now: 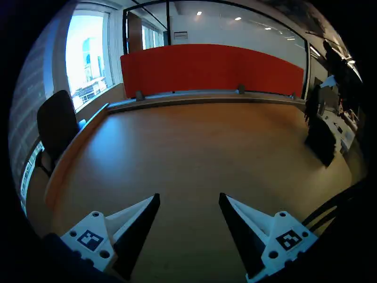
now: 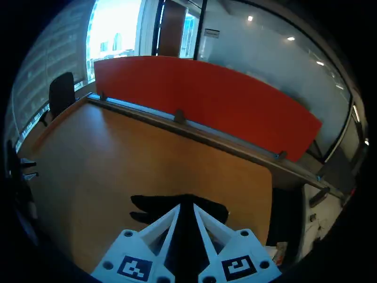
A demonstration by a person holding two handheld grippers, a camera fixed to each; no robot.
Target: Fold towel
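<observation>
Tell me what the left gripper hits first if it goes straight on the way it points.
The left gripper would probably meet the bare desk top first; the red partition stands farther off, though depth is unclear.

Grippers: 2 total, i.e. left gripper (image 1: 188,195) + right gripper (image 2: 186,206), w/ 2 fingers (image 1: 136,221) ea. and 1 square marker (image 1: 90,239) per finger, so 4 markers. Table (image 1: 198,141): 1. Red divider (image 1: 212,68): 1. Towel (image 2: 146,205): 1, dark. Black chair (image 1: 56,122) at window side: 1 clearly seen. Divider clamps (image 2: 179,115): 3 in right gripper view. Ceiling lights (image 2: 249,18): approx. 4 there.
</observation>
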